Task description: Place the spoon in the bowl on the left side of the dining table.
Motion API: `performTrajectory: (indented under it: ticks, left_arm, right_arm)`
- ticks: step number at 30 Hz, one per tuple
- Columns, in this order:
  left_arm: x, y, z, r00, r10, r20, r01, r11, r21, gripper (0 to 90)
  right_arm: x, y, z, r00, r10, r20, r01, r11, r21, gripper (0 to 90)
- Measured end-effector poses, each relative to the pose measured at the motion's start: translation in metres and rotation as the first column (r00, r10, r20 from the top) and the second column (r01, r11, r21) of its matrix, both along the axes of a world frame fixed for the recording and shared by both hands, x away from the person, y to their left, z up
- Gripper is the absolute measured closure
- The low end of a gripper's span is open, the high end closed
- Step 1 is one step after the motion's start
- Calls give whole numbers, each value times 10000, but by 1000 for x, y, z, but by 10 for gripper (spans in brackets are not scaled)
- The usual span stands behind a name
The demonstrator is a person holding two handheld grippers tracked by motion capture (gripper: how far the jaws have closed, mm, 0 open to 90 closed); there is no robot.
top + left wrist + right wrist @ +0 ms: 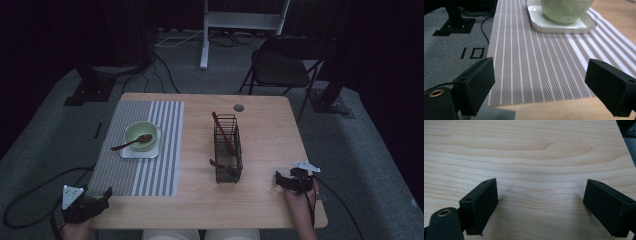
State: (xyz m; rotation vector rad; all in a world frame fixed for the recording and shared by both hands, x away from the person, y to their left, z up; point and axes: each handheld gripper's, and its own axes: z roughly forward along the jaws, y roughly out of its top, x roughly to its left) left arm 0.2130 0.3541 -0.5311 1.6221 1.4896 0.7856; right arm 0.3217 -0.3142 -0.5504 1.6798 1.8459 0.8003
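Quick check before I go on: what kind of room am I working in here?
Probably a recording or lab space staged as a dining spot, not a home: a wooden table with a striped placemat sits on grey carpet among loose cables, a folding chair and dark curtains.

A green bowl (140, 133) holding a spoon (131, 143) is sitting on the striped mat (150, 170) toward the tabletop's (260, 200) left edge; a wire basket (228, 148) is standing mid-tabletop.

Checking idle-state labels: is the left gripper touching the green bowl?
Apart. In the left gripper view, the left gripper has its jaws wide open over bare striped placemat, with the green bowl on its white plate well beyond.
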Motion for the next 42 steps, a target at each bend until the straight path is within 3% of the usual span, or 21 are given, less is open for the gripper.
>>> performTrajectory:
  ticks: [3,18,23,28,31,34,37,42]
  left_arm:
    - [-8,7,-3,9998,196,-81,-194,9996,203,92]
    - [-28,27,-15,9991,349,-257,-347,9993,105,93]
    - [-38,35,-14,9976,697,-38,-698,9974,-170,93]
    - [-44,37,-15,9975,681,-179,-685,9974,-204,93]
    - [-50,38,-15,9969,776,-153,-782,9959,-451,93]
    - [-51,38,-16,9967,791,-192,-799,9960,-410,93]
    - [-52,38,-16,9977,667,82,-664,9971,-379,93]
    - [-50,36,-19,9982,601,-12,-601,9978,-262,93]
  right_arm:
    - [0,0,0,10000,-1,0,1,10000,0,118]
    - [0,0,0,10000,-1,1,1,10000,-1,118]
    - [0,0,0,10000,-3,-1,3,10000,3,118]
    - [0,0,0,10000,0,2,0,10000,0,118]
    - [0,0,0,10000,-3,0,3,10000,5,118]
    - [0,0,0,10000,-2,1,2,10000,6,118]
    - [0,0,0,10000,2,1,-2,10000,8,118]
    - [0,0,0,10000,4,-1,-4,10000,6,118]
